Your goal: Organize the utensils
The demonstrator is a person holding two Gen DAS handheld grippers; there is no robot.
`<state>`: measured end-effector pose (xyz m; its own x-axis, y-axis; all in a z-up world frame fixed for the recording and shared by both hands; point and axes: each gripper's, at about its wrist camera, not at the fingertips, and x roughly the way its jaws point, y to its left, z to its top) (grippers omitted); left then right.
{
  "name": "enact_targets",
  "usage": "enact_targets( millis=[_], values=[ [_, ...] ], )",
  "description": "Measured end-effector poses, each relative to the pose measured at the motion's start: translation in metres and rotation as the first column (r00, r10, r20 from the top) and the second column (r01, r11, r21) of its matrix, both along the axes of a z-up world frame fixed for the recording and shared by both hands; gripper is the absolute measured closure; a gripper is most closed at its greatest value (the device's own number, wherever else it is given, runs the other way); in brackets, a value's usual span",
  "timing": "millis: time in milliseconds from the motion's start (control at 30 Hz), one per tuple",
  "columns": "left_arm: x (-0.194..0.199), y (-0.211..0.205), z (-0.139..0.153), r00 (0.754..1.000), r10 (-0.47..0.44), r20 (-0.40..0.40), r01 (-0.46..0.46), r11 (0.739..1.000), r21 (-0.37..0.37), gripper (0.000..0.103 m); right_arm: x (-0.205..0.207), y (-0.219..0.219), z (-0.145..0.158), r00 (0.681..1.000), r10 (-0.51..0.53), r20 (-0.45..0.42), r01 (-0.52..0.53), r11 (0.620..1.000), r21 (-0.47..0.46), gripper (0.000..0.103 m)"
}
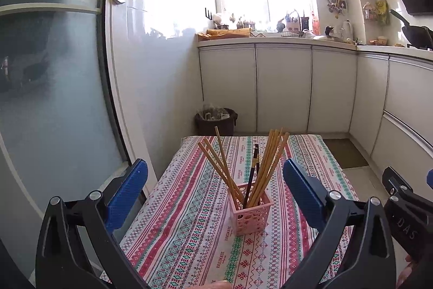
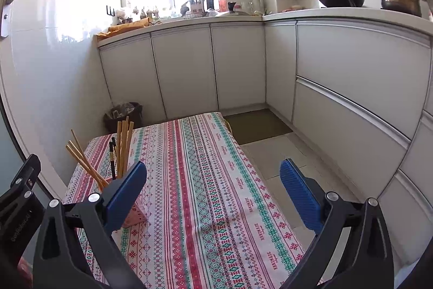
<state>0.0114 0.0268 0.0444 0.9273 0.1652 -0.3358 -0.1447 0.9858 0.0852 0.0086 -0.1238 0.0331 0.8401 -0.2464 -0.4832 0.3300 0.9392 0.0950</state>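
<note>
A pink perforated holder [image 1: 250, 213] stands on the table's patterned cloth [image 1: 189, 207]. It holds several wooden chopsticks [image 1: 270, 161] fanned out and a dark pair [image 1: 253, 167]. My left gripper [image 1: 215, 188] is open and empty, with the holder between and just beyond its blue pads. In the right wrist view the holder [image 2: 135, 216] sits at the left, partly behind the left finger, with the chopsticks [image 2: 123, 148] above it. My right gripper [image 2: 213, 191] is open and empty over bare cloth [image 2: 205, 180]. The right gripper's body [image 1: 406, 213] shows at the left view's right edge.
A dark waste bin [image 1: 215, 121] stands beyond the table's far edge by the wall. White cabinets [image 1: 284, 88] run along the back and right. A glass door [image 1: 54, 99] is close on the left. A brown mat [image 2: 257, 126] lies on the floor right of the table.
</note>
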Motion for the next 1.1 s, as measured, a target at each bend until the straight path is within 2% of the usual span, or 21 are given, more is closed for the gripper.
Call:
enact_targets(
  millis=[500,1100],
  values=[
    [0.0021,0.0053,-0.0026,1.000,0.017,-0.013,-0.017,1.000,-0.015,0.007,0.0016,0.0030,-0.0031,1.000,0.010,-0.016,-0.010,1.000,0.011,0.007],
    [0.0053,0.0030,-0.0043,1.000,0.012,-0.025,-0.012,1.000,0.002,0.007,0.0020,0.0030,-0.0050,0.999,0.019,-0.029,-0.018,1.000,0.022,0.007]
  ],
)
